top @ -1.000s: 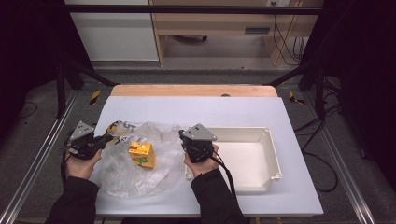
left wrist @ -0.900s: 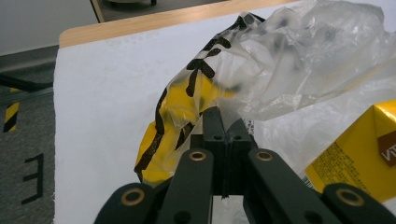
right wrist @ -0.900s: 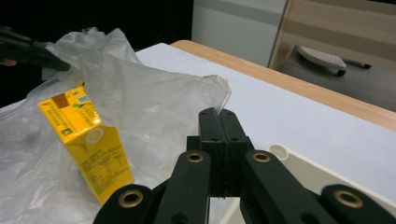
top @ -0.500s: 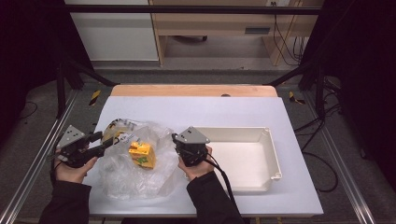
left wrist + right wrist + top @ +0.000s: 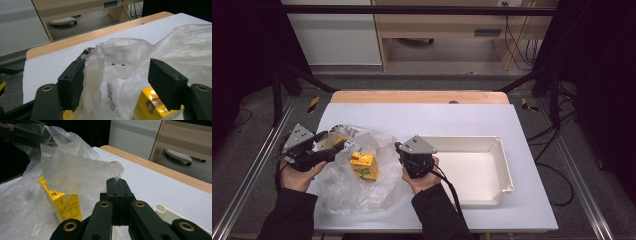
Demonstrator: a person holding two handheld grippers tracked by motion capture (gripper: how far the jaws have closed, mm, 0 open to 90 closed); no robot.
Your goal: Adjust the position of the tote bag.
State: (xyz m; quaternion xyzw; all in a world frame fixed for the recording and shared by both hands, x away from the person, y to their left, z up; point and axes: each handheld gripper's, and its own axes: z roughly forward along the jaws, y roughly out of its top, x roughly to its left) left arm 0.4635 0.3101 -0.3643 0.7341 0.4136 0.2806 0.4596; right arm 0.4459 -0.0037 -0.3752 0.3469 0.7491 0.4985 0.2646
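Looking down from the high view, the clear plastic bag (image 5: 357, 175) lay crumpled on the white surface (image 5: 452, 120) in the lower left of the frame, with a yellow carton (image 5: 364, 166) inside it. The left hand-held gripper (image 5: 337, 146) sat at the bag's left edge, its jaws spread apart over the film after having just been opening. The right hand-held gripper (image 5: 399, 148) was at the bag's right edge, in the middle of the frame, and just right of it stood a white rectangular tray (image 5: 507, 170).

In the left gripper view, the left hand-held gripper (image 5: 122, 80) held its two black pads wide apart, one at lower left and one at lower right. A loose fold of the plastic bag (image 5: 120, 55) rose between them and brushed the left pad, while the right pad stood clear of it; nothing was pinched. The yellow carton (image 5: 147, 107) showed through the film at the bottom, beside the right pad.

In the right gripper view, the right hand-held gripper (image 5: 117, 182) had its jaws pressed fully together, clamped on the edge of the plastic bag (image 5: 75, 170), which stretched up toward the upper left. The yellow carton (image 5: 63, 202) stood inside the bag at lower left, and a corner of the tray (image 5: 165, 213) showed at lower right.
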